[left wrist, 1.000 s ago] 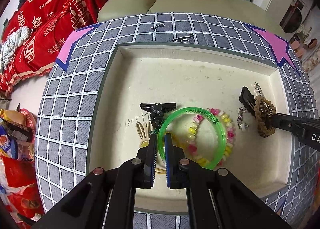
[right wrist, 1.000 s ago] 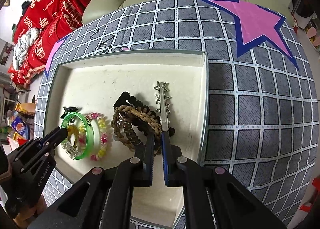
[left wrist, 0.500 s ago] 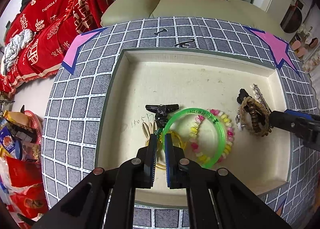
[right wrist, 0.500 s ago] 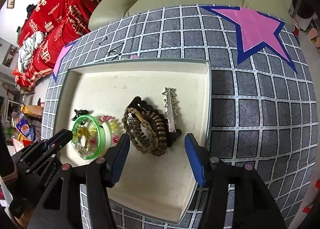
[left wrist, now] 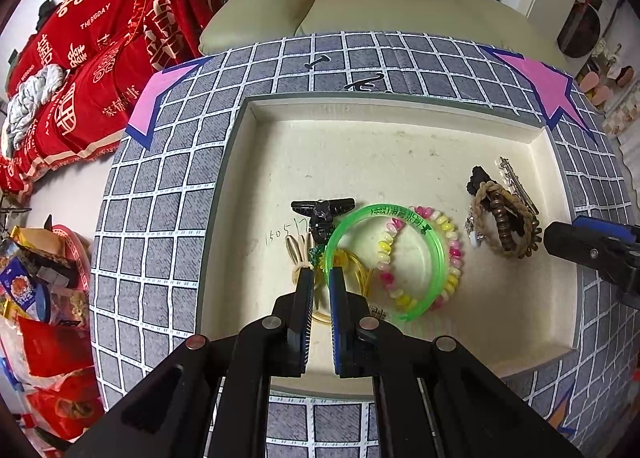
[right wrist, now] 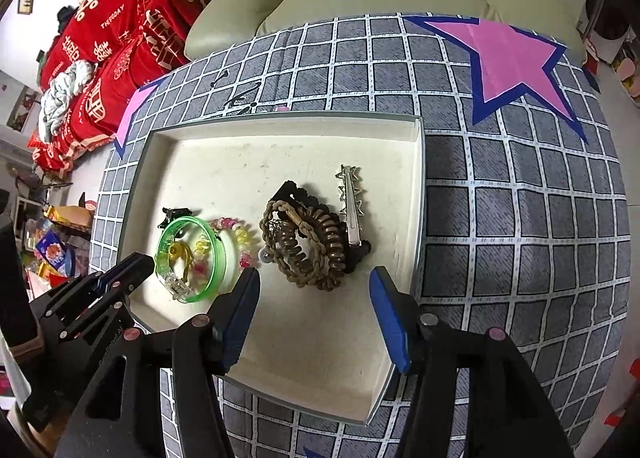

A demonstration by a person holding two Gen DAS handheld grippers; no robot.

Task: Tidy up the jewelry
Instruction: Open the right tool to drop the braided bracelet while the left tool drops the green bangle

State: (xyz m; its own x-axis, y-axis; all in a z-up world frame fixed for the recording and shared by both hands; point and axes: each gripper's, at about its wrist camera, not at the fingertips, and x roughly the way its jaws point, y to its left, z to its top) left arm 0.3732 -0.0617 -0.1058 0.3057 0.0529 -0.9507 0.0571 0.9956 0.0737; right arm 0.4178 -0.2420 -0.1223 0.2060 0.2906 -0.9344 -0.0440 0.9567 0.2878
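- Right wrist view: the cream tray (right wrist: 420,193) sits on the grey checked cloth (right wrist: 520,217), and all the jewelry lies inside it in two clusters, one toward the tray's right wall, one toward its left.
- The right gripper (right wrist: 316,298) hangs over the tray's near part with its jaws spread wide and nothing between them. The braided brown bracelets (right wrist: 316,242) lie just beyond and between the two pad tips.
- The silver star hair clip (right wrist: 351,209) lies just to the right of those bracelets, its long axis running away from the camera, roughly in line with the right gripper's fingers. My judgement is that a straight push forward would bracket the bracelet pile sooner than the clip.
- Left wrist view: the left gripper (left wrist: 320,278) has its jaws pressed nearly together at the near-left rim of the green bangle (left wrist: 436,246). Whether they pinch the rim or the yellow cord (left wrist: 356,270) beside it, I cannot tell.
- The pink and yellow bead bracelet (left wrist: 452,258) lies partly within the bangle, and the small black clip (left wrist: 323,209) lies just beyond it. This cluster is plainly the left hand's, well apart from the right.
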